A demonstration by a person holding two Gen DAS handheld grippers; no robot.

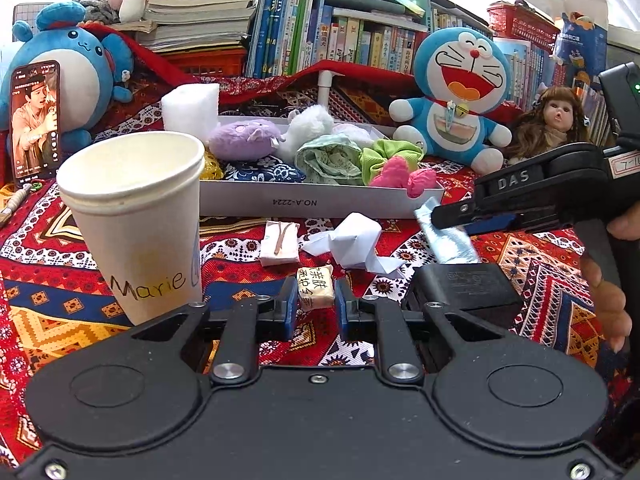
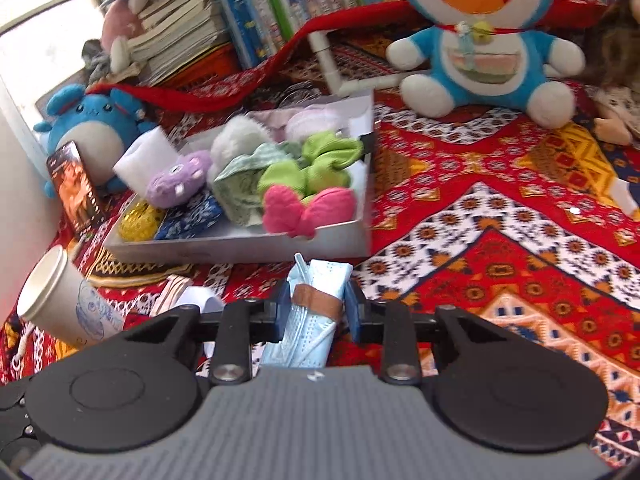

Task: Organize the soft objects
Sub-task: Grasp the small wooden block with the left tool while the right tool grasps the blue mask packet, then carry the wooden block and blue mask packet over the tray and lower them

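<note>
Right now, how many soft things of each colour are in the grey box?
Pink: 1, the pink bow
Bright green: 1, the green scrunchie
Pale green: 1, the pale green cloth
Purple: 1, the purple plush
White: 1, the white fluffy toy
Blue patterned: 1, the blue cloth
Yellow: 1, the yellow mesh thing
Total: 7 clear ones; pale ones at the back of the grey box are too blurred to count.

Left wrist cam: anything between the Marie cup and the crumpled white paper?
Yes: a small wrapped packet lies on the cloth between paper cup and crumpled paper.

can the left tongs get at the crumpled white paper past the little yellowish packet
Probably not directly: the left tongs sit around the small yellowish wrapped packet, which lies between them and the crumpled white paper.
</note>
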